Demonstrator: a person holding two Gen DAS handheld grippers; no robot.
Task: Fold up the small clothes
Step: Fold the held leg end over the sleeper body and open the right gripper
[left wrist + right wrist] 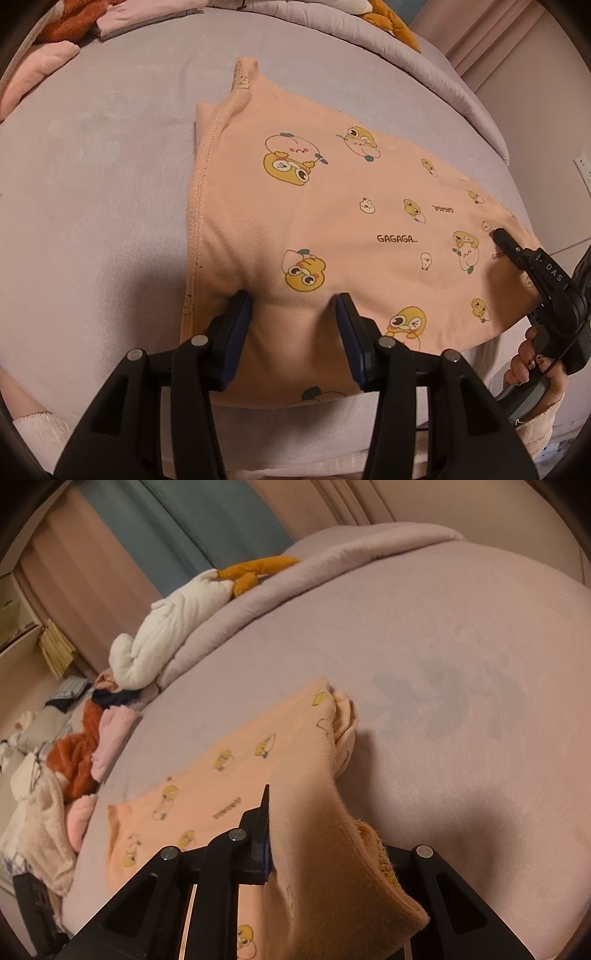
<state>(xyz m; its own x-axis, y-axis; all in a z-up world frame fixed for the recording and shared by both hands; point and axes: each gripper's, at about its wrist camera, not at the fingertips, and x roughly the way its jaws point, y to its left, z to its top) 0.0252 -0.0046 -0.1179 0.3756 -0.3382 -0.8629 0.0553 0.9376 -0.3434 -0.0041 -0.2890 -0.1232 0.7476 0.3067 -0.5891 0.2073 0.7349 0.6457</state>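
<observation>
A small peach garment [332, 206] with yellow cartoon ducks and "GAGAGA" print lies spread on the lilac bed [92, 177]. My left gripper [293, 306] is open, its blue-padded fingers [240, 314] pressing down on the garment's near edge with fabric between them. My right gripper [498, 236] is seen from the left wrist view at the garment's right edge. In the right wrist view the right gripper [295, 812] is shut on a fold of the garment [314, 812], which drapes over and hides the right finger.
A pile of clothes, rust [77, 760], pink and white [166, 635], lies along the bed's far edge. A rolled lilac duvet [424, 66] borders the bed. Curtains [207, 524] hang behind. A wall socket [583, 170] is at right.
</observation>
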